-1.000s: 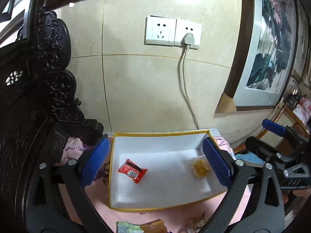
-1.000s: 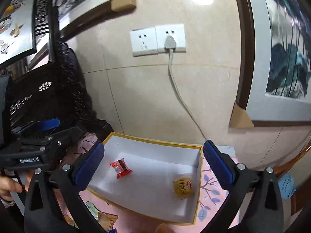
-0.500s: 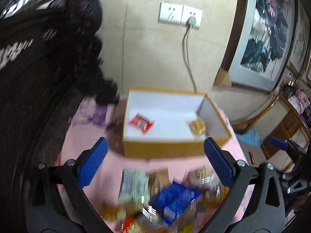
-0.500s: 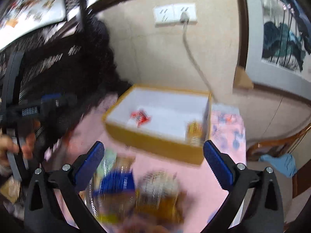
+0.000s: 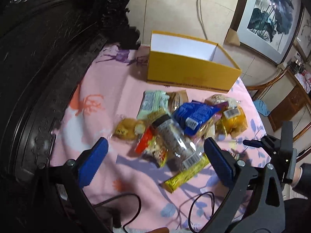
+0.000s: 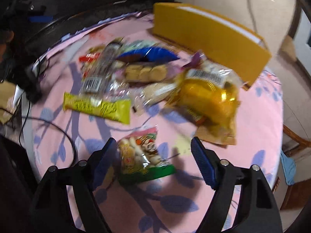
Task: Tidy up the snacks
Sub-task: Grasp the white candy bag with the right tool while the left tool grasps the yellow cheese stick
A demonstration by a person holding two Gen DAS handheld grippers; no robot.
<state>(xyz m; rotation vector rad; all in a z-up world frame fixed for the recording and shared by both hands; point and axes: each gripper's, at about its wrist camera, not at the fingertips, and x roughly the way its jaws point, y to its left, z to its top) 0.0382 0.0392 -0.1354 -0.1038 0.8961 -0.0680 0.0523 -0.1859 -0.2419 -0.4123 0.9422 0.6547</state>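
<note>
both tools dropped from box to snack pile

yellow box (image 5: 191, 73) now sits behind the snack pile (image 5: 180, 124) on the table (image 5: 101, 104). left tool (image 5: 153, 161) wide open, empty, over the pile. right tool (image 6: 153, 155) wide open, straddling small green-edged packet (image 6: 141, 159); next pick likely.

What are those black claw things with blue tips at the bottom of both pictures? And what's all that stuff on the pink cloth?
They are grabbing tools a person holds, one in each hand. A camera on each tool looks out between its two fingers, so one picture comes from the left gripper and one from the right gripper. Both are open and hold nothing. On the pink tablecloth lies a pile of snack packets, beside a yellow box. A small snack bag lies between the right gripper's fingers.
</note>
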